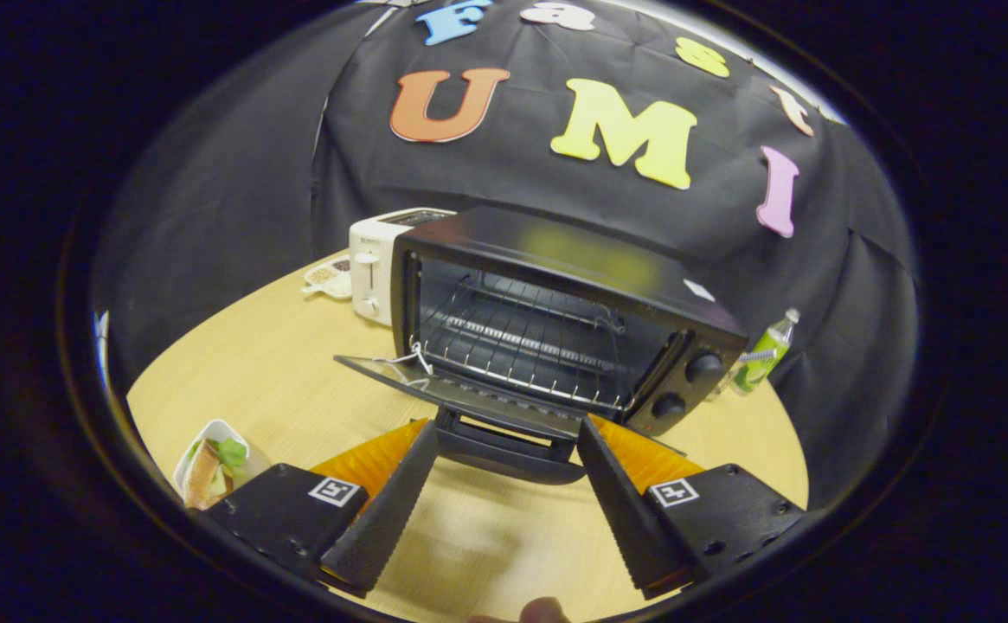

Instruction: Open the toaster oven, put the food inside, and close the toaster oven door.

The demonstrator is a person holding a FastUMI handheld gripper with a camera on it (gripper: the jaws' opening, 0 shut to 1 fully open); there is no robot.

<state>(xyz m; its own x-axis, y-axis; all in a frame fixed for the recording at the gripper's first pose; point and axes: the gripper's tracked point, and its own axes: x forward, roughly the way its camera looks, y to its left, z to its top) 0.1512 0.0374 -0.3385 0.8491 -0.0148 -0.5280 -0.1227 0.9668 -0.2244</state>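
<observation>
Toaster oven (555,320): black, standing on a light wooden desk (279,381), door (460,394) swung fully down and lying roughly flat, its dark handle (508,450) at the near edge. Interior: one wire rack (521,346), bare; two round knobs (685,385) one above the other on the panel at the oven's right side. Gripper (508,446): jaws released and spread wide, holding nothing; the two fingertips (426,437) sit at either end of the door handle, one at each side, and whether they touch it cannot be told. Food (209,467): a sandwich with green leaf, in a small white tray (218,431) on the desk, to the left of the left finger and near the desk's front edge, well apart from the oven and outside it. Slot toaster (374,260): white, just beside the oven's left rear corner. Small white dish (328,277): left of the white toaster, with brownish contents too small to make out. Bottle (763,355): clear plastic with green label, tilted, on the desk to the right of the oven near the black cloth wall (235,199). A fingertip (542,610) of the person shows at the near edge of the desk, between the two fingers.
</observation>
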